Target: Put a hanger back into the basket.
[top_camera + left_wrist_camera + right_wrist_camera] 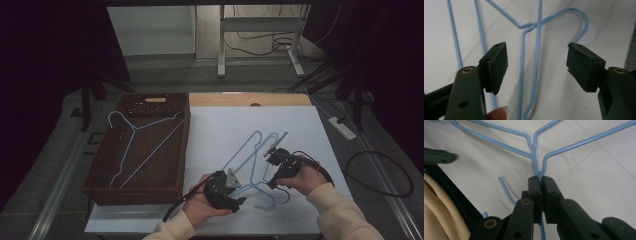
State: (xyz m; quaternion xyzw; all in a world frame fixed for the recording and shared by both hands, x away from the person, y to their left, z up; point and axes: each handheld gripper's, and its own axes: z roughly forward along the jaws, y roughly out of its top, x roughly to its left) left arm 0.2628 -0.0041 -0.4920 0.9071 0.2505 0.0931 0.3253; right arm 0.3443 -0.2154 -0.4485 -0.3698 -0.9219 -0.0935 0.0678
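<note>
Gripping: your right tongs [541, 180] clench the blue hanger neck [534, 162].
Left tongs [537, 62]: released, astride hanger wire [537, 57], running lengthwise between jaws; nearer hand.

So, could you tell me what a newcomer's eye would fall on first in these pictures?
Probably the tangle of light blue wire hangers on the white table, just ahead of the person's hands. The right gripper is clamped on a hanger's neck, while the left gripper hovers open above the wires. To the left sits a dark woven basket with one more blue hanger lying inside.
</note>
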